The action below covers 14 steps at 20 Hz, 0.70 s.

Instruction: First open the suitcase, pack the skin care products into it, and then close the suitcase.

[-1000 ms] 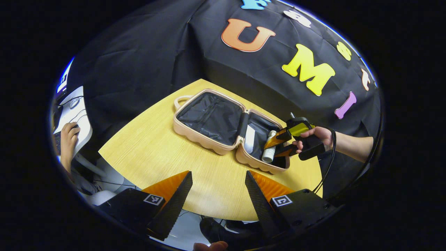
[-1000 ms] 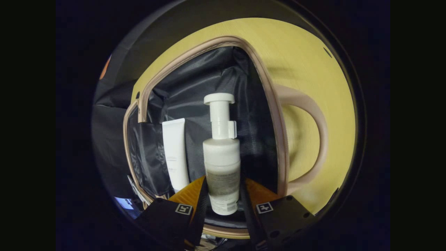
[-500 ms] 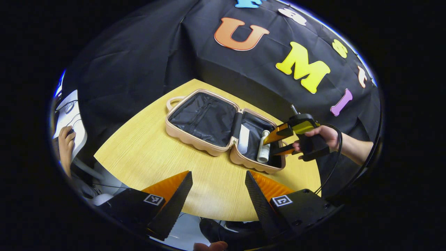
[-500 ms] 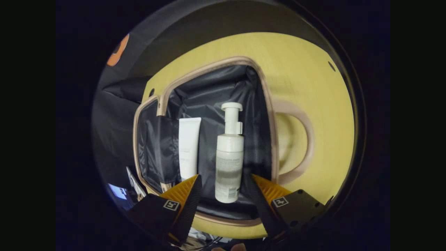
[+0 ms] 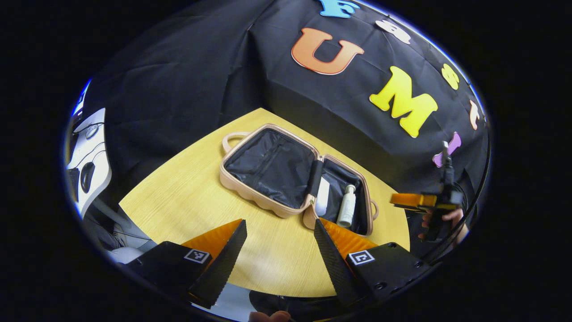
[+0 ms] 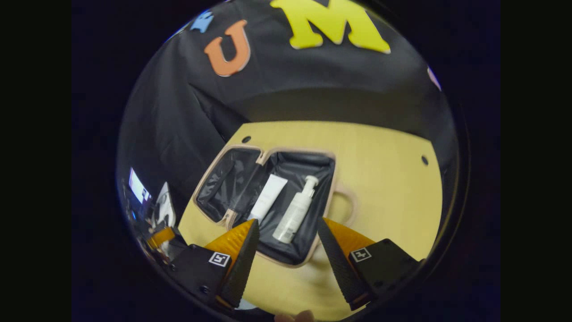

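The suitcase lies flat and fully open on the table, its two dark-lined halves side by side and joined at the hinge, a handle sticking out from the outer edge of each half. Both skin care products lie in the same half of the suitcase: a white tube next to the hinge, and just beside it a white pump bottle, between the tube and that half's outer wall; the two lie roughly parallel and apart. The other half of the suitcase holds nothing but its lining. The left gripper hovers over the table's near edge, in front of the suitcase, with its fingers spread apart and nothing between them. The right gripper hangs above the table off the suitcase's packed half, its fingers likewise wide apart and empty; in the left gripper view it sits well off that half's handle side, held in a hand.
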Each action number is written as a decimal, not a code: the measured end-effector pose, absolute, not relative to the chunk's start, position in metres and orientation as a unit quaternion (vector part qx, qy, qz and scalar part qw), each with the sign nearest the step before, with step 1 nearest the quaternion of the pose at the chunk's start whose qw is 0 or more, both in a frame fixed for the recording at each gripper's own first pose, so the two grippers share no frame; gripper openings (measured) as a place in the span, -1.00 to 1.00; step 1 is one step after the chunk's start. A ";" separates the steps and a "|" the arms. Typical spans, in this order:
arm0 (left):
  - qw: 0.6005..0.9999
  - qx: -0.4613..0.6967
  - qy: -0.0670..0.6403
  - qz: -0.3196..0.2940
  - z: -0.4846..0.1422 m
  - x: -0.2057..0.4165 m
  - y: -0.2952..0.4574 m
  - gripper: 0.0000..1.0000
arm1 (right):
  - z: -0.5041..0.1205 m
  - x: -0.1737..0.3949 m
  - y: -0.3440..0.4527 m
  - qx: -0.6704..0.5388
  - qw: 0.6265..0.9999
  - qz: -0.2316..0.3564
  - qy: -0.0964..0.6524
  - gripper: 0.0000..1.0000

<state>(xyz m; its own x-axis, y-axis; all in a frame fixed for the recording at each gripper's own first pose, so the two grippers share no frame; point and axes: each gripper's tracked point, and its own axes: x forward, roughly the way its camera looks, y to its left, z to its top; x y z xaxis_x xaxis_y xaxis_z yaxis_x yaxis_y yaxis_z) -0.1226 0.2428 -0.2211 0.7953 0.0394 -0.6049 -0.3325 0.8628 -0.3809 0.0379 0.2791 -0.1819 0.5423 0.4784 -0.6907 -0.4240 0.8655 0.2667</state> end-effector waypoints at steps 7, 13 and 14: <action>0.927 -0.221 0.274 0.132 -0.216 -0.085 0.291 0.93 | -0.108 0.017 0.231 -0.007 0.945 0.234 0.227 0.58; 0.929 -0.220 0.266 0.134 -0.232 -0.055 0.339 0.93 | -0.043 0.013 0.229 -0.011 0.969 0.211 0.132 0.58; 0.930 -0.221 0.262 0.131 -0.234 -0.048 0.347 0.93 | -0.040 0.012 0.230 -0.014 0.968 0.213 0.131 0.57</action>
